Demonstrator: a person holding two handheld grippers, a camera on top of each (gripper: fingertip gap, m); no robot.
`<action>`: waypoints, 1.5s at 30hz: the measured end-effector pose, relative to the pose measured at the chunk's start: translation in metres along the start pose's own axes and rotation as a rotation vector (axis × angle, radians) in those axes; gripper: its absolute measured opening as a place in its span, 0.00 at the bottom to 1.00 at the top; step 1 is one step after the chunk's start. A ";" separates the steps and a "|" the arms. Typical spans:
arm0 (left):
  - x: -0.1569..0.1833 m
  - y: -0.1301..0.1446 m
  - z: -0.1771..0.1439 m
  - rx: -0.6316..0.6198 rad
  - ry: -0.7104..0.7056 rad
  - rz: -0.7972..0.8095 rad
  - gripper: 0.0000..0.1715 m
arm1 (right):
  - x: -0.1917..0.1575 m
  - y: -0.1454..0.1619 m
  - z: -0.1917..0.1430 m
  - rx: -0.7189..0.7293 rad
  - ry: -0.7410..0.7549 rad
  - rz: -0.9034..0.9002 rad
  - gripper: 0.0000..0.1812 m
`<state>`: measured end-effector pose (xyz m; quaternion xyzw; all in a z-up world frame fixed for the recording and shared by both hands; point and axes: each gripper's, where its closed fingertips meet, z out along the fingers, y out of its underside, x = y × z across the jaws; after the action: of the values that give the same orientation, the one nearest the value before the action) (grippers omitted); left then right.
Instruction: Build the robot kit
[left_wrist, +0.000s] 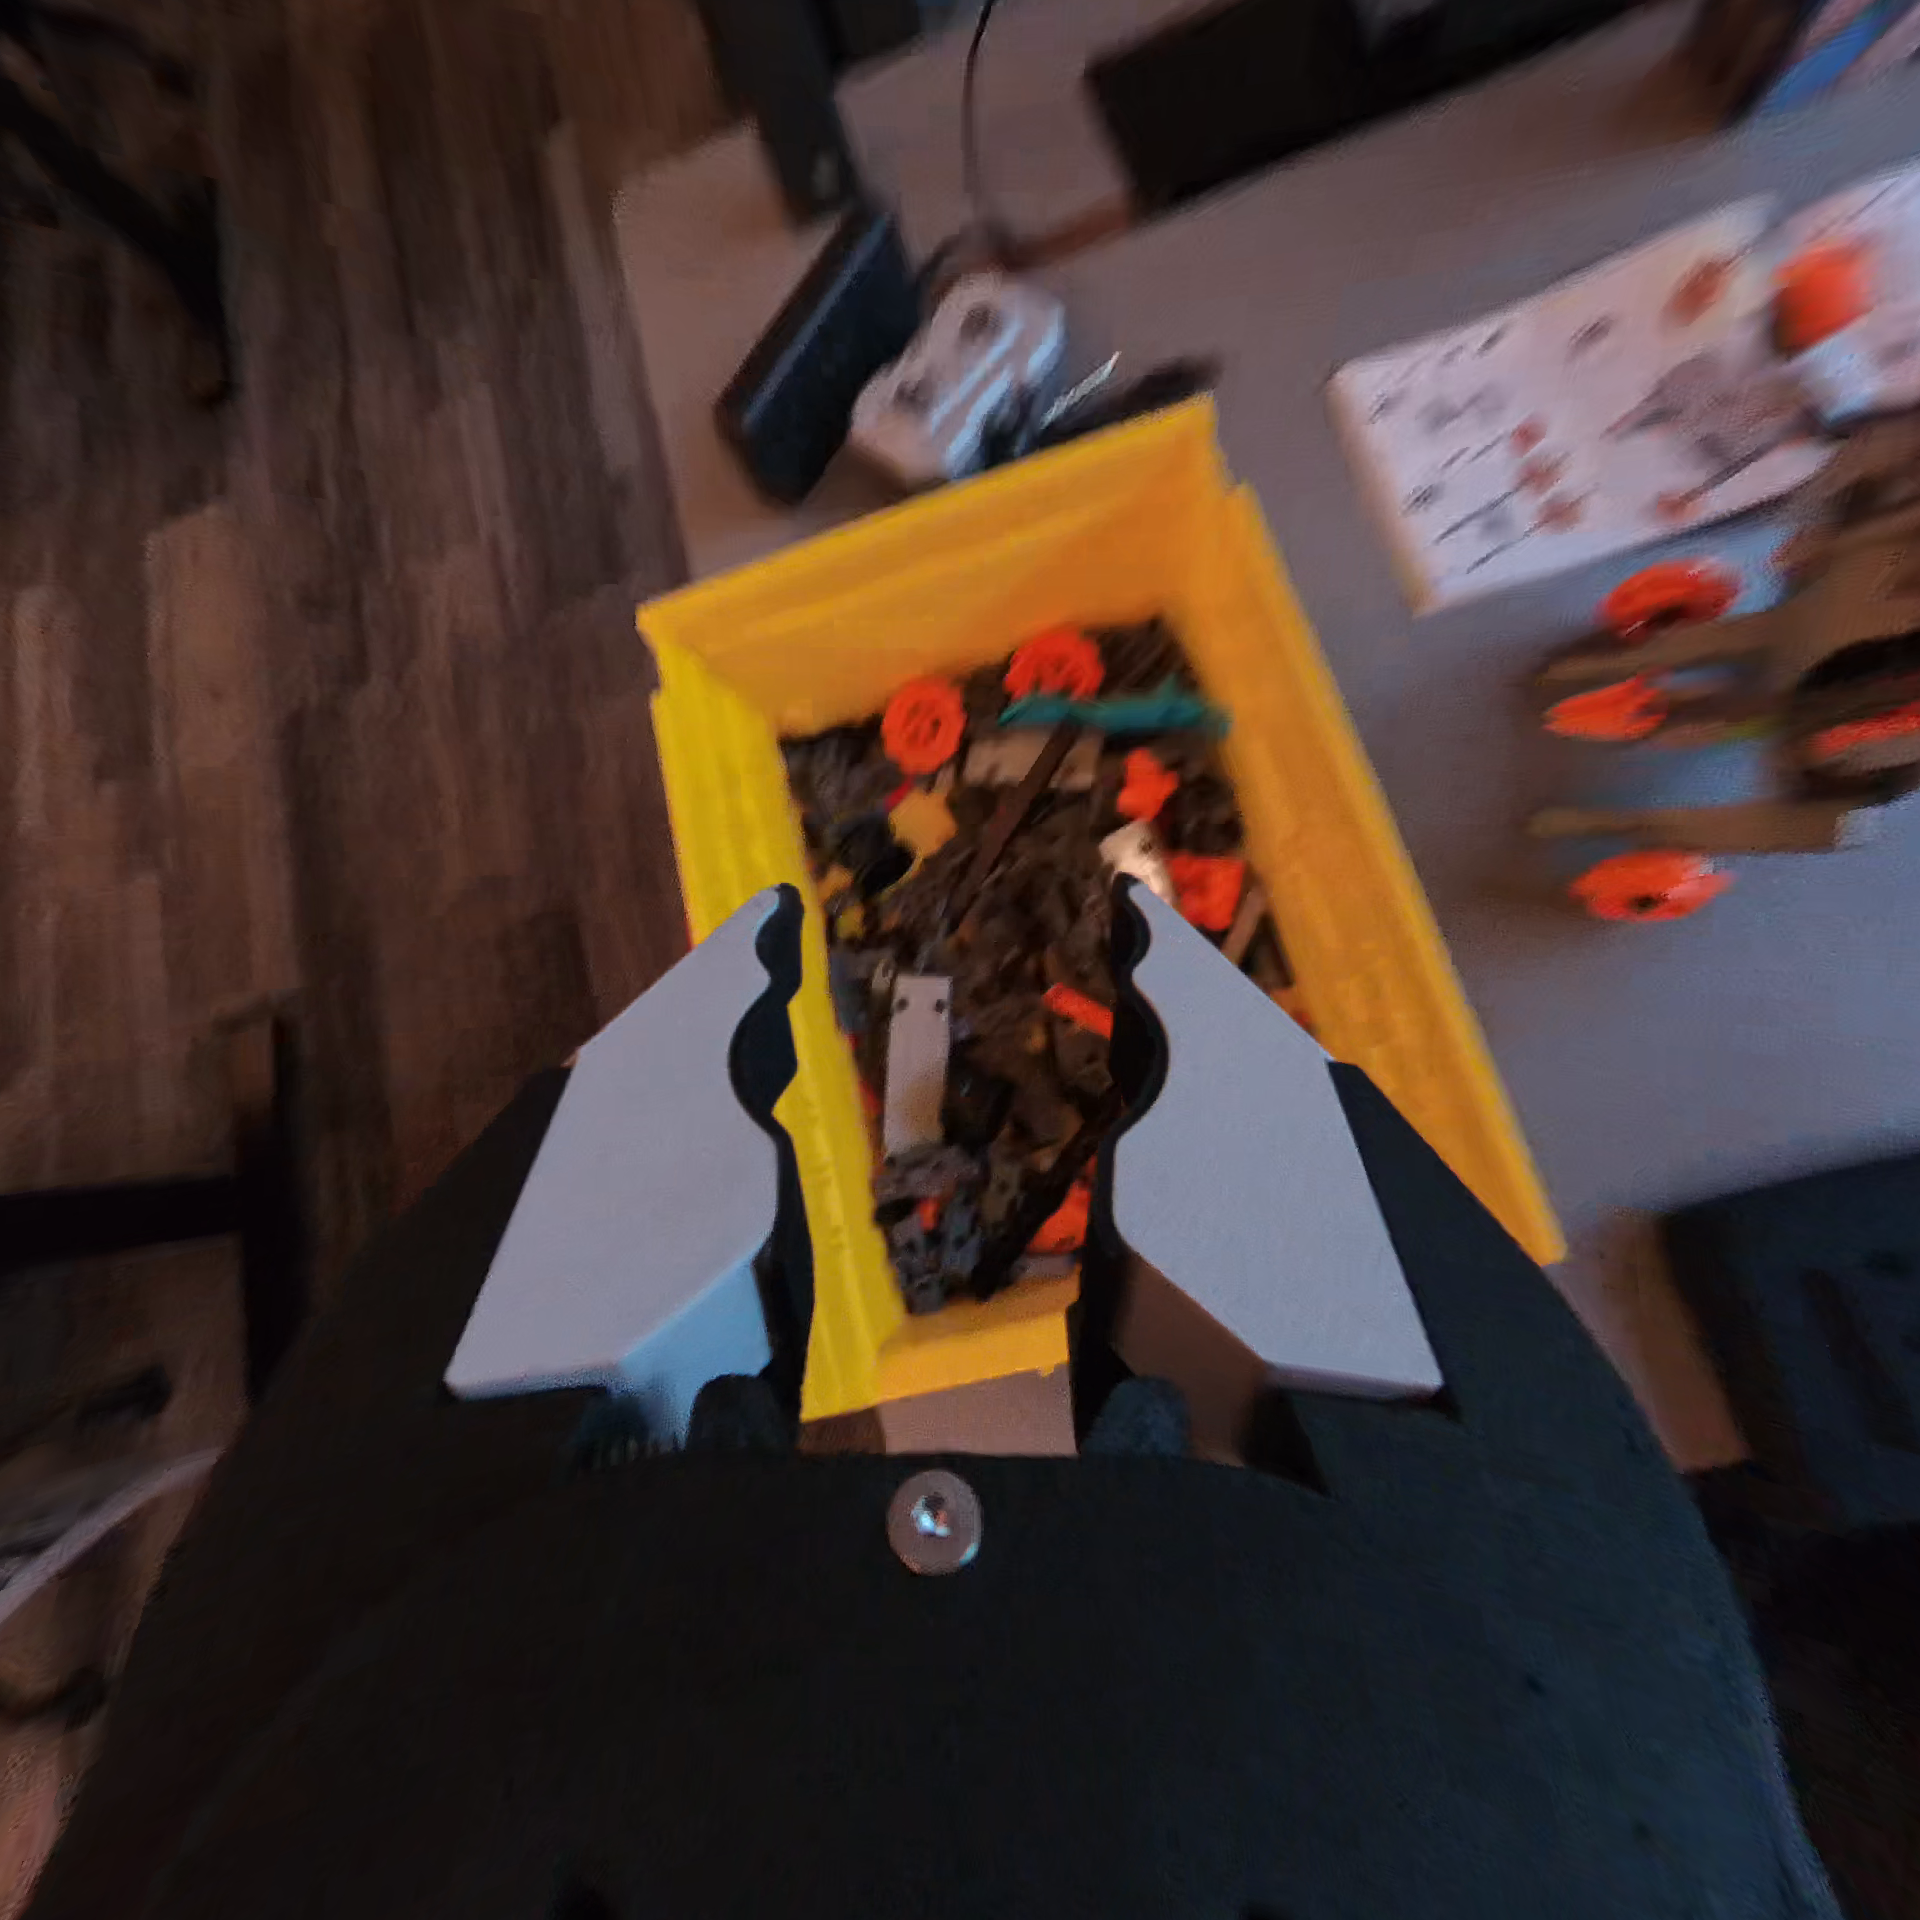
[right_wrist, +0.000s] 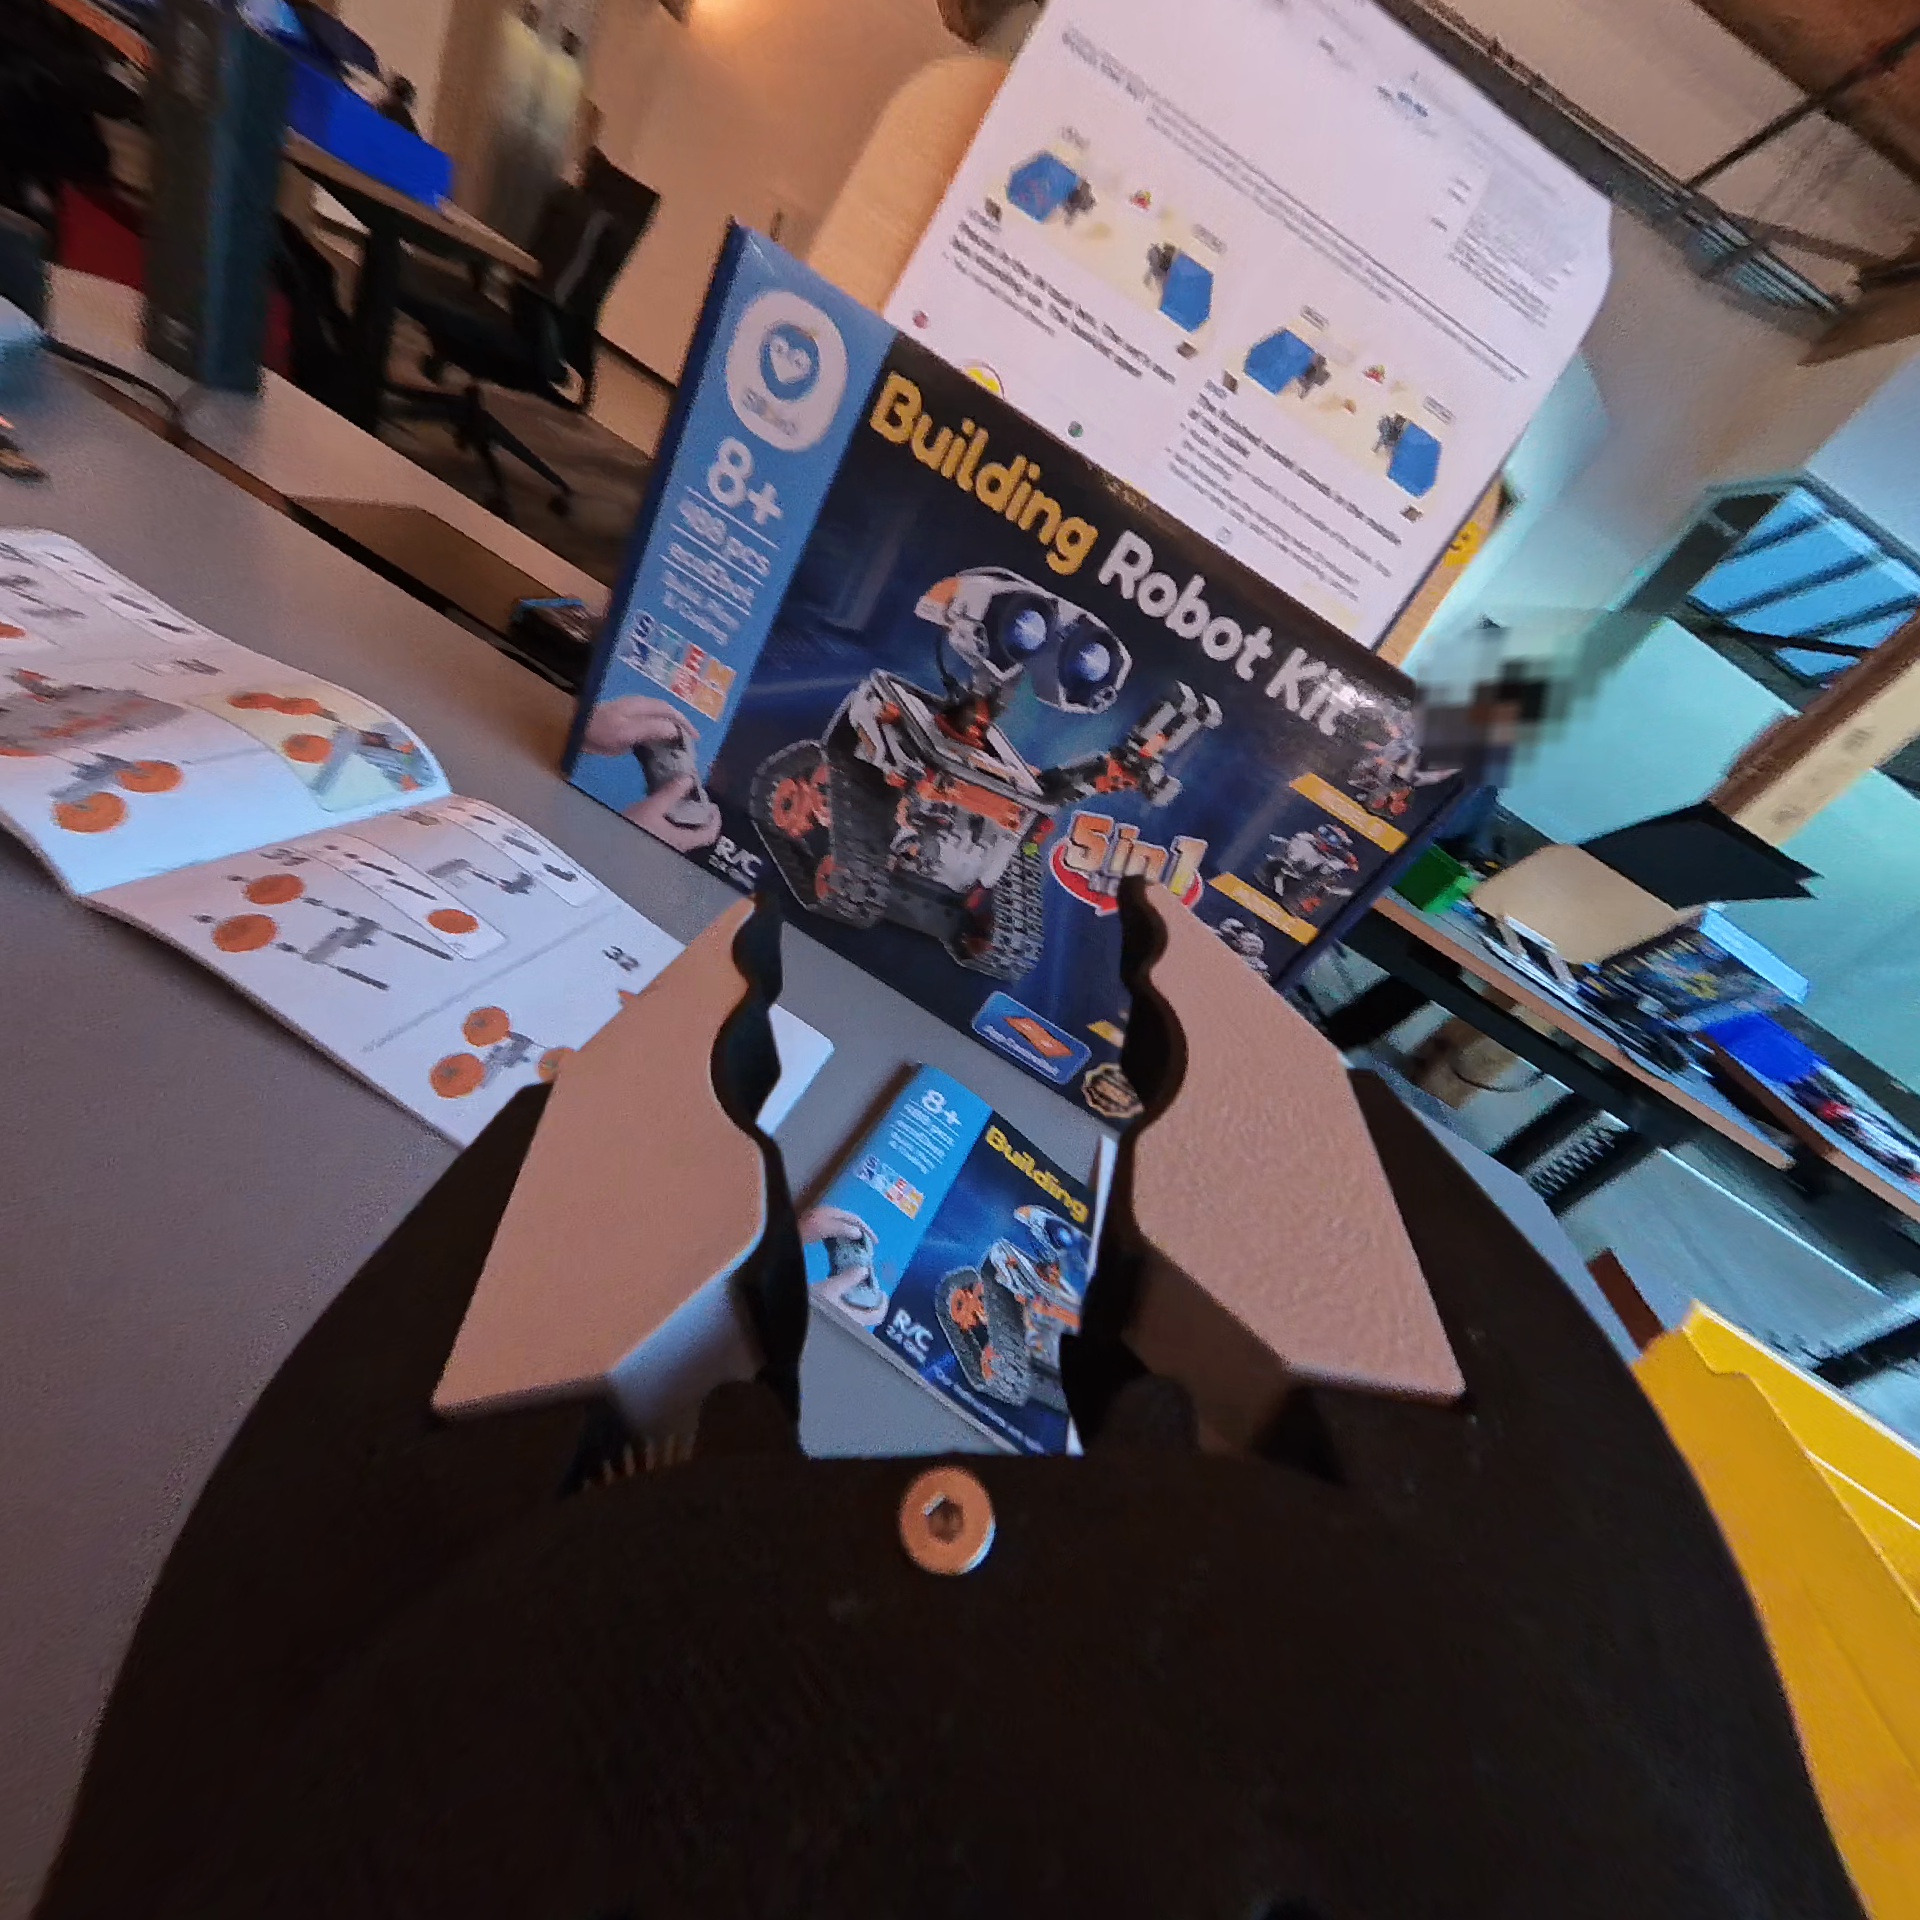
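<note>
1 yellow bin (left_wrist: 1340, 831); 2 grippers (left_wrist: 956, 904) (right_wrist: 951, 904) apart.

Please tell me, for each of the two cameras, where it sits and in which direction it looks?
Left wrist view: sits on the left hand-held gripper, looking down into the yellow bin of parts; its open fingers show.
Right wrist view: sits on the right hand-held gripper, facing the upright kit box; open fingers show.
Shared: the bin, the open instruction booklet.

Lettering shows on the toy box (right_wrist: 997, 665), the small booklet (right_wrist: 956, 1247) (same cover) and the white poster (right_wrist: 1299, 260).
</note>
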<state>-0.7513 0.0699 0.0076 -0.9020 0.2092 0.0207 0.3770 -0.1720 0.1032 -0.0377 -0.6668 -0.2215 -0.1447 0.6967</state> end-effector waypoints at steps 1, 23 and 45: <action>-0.005 0.013 0.011 -0.026 -0.016 0.005 0.33 | 0.001 0.004 0.002 -0.025 0.021 -0.013 0.35; -0.009 0.097 0.108 -0.343 -0.081 0.140 0.28 | -0.031 -0.003 0.013 -0.079 0.108 -0.507 0.20; 0.006 0.084 0.124 -0.326 -0.076 0.106 0.24 | 0.011 0.082 -0.002 -0.389 -0.051 -0.556 0.22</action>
<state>-0.7634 0.1003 -0.1383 -0.9375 0.2358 0.1082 0.2317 -0.1216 0.1080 -0.1032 -0.7045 -0.3806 -0.3520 0.4846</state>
